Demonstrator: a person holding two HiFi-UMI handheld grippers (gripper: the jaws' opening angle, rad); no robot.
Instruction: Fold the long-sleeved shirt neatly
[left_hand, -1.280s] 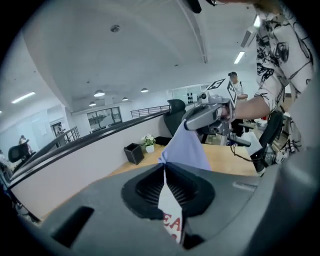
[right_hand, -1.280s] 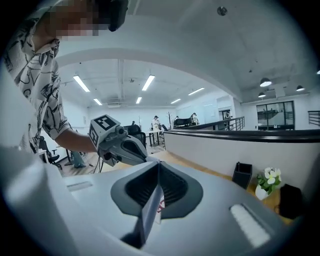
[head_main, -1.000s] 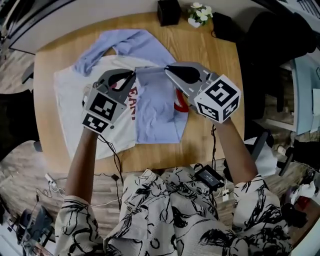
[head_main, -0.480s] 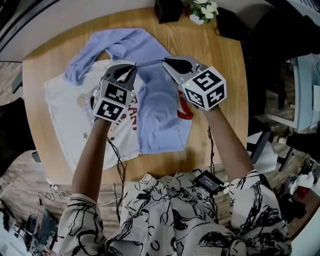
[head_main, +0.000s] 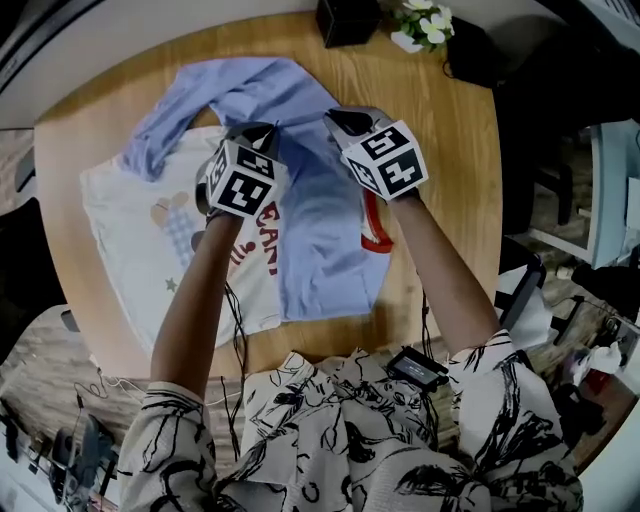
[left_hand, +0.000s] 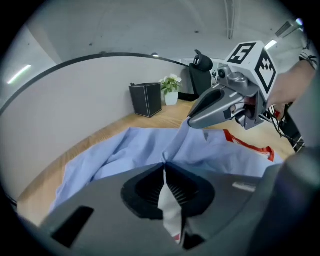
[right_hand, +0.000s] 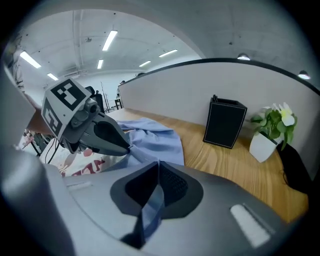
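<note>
Lying flat across the middle of the counter (head_main: 440, 150), the long-sleeved shirt (head_main: 150, 250) had its white printed body toward the left edge. One blue sleeve (head_main: 320, 230) was folded over the chest, and the other sleeve (head_main: 170, 125) trailed toward the far left edge. It looked light, thin and limp, so it would probably sag and wrinkle wherever you left it unsupported, though it seemed neither slippery nor fragile. Judging by that, an edge or seam was the place to pinch it, at two spaced points so the cloth between them stayed taut.

You had that hold. Your left gripper (head_main: 268, 128) and right gripper (head_main: 330, 118) sat close together near the far edge. Each one's fingers (left_hand: 142, 192) were closed on cloth, with a white and blue sliver in the left pair and a blue strip in the right.

Counting up, you had one shirt with two sleeves, two grippers, one black box (head_main: 347, 20) and one small potted plant (head_main: 425, 25). The box and plant both stood at the far edge, well apart from the shirt.
</note>
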